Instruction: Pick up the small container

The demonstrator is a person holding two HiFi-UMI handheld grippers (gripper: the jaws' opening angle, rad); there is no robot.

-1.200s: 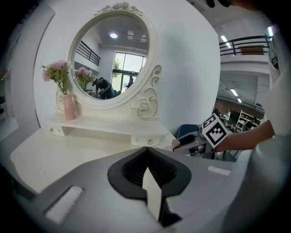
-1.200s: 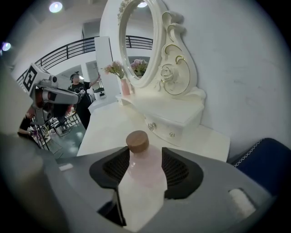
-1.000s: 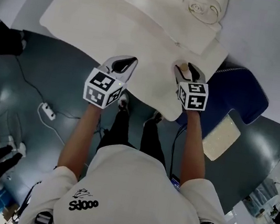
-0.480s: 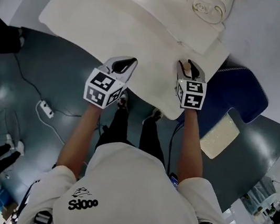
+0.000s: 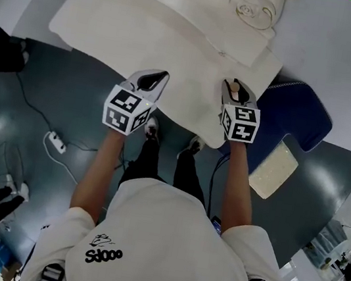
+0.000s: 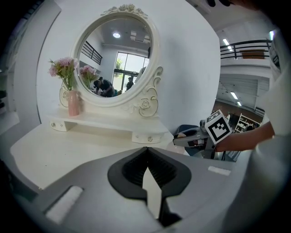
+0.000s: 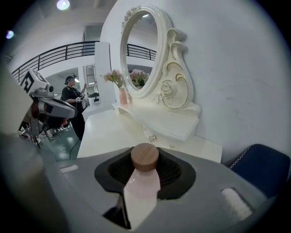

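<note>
Your right gripper point(image 5: 237, 92) hung in front of the oval mirror point(image 7: 143, 50), over the near edge of the white counter point(image 5: 148, 25) that carried the mirror. Its jaws were closing on the small container point(image 7: 142, 193), a pale pink bottle with a round wooden cap point(image 7: 145, 157). The bottle lay lengthwise between the jaws, cap toward the mirror, and both pads met its sides. Your left gripper point(image 5: 153, 81) was also in front of the mirror but farther to its left, at the same near edge of the counter. Its jaws met at the tips and had nothing between them; only bare counter showed through the slit behind the tips. A pink vase of flowers point(image 6: 72, 102) stood just beside the mirror's left side on a raised shelf point(image 6: 104, 123). A dark blue seat point(image 5: 302, 118) stood to the right of the mirror, off the counter's end.
</note>
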